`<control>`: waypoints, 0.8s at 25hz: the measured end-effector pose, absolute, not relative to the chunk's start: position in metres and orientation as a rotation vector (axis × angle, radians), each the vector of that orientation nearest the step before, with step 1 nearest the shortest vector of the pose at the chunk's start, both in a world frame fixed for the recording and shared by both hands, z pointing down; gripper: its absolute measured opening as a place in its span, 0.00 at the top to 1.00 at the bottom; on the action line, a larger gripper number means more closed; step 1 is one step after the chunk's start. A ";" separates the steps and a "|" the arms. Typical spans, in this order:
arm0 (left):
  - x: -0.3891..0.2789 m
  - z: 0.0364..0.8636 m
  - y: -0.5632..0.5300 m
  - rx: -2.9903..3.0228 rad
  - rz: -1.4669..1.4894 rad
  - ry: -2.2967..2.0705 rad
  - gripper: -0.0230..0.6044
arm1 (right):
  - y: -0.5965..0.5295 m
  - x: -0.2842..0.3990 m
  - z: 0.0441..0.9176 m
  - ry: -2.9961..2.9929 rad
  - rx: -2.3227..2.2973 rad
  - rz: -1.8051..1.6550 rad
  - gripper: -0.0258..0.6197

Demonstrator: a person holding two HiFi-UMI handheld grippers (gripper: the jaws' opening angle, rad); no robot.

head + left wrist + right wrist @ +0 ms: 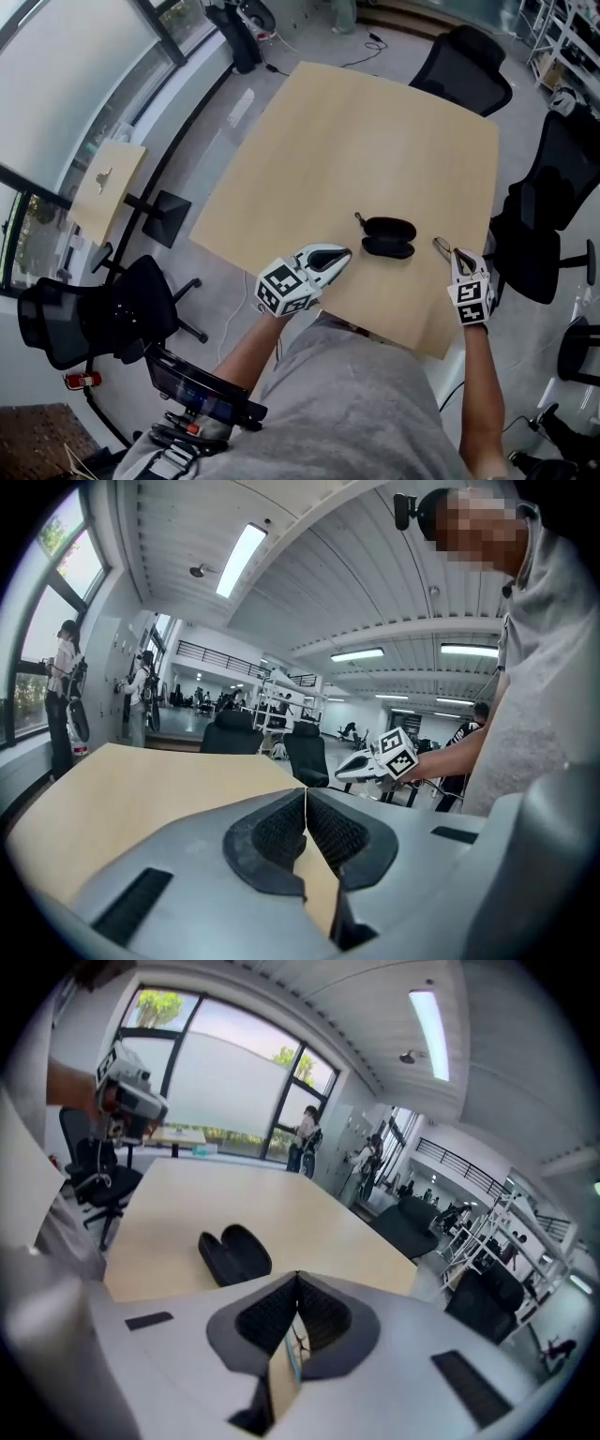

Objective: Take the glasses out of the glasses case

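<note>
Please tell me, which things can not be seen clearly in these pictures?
- Inside of the open glasses case: tiny in the head view, dark in the right gripper view; whether it is empty, cannot tell.
- The small thin thing beside the case, head view: too small to name.
- The pale sliver below the shut right tool: mostly hidden by its body.
- Left gripper view: the left tool blocks the case.

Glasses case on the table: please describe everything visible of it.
The black oval glasses case lies open on the light wooden table, near the person's edge. Its two halves, joined along one long side, lie side by side, hollow sides up. The shell looks hard and matte; the dark inside looks empty. Only the table touches it.
</note>
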State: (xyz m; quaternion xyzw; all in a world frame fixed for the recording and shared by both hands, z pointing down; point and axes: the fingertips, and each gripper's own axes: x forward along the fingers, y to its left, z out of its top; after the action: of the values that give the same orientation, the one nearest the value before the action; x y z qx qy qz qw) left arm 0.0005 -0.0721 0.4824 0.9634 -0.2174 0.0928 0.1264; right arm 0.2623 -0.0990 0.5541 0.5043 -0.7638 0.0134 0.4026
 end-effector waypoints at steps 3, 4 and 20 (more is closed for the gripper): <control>-0.008 0.463 -0.063 2.826 0.229 -0.673 0.95 | -0.081 0.231 0.510 -2.108 1.306 0.085 0.95; -0.011 0.456 -0.060 2.835 0.218 -0.687 0.95 | -0.074 0.221 0.496 -2.172 1.311 0.103 0.95; -0.112 0.346 0.007 2.991 0.053 -0.751 0.95 | 0.042 0.068 0.328 -2.727 1.262 0.125 0.95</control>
State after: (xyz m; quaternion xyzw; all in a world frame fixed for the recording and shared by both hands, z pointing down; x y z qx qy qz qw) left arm -0.1123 0.0074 0.3456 0.9694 -0.2434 0.0173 0.0285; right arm 0.0682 0.0422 0.3278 0.4186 -0.9047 0.0415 0.0672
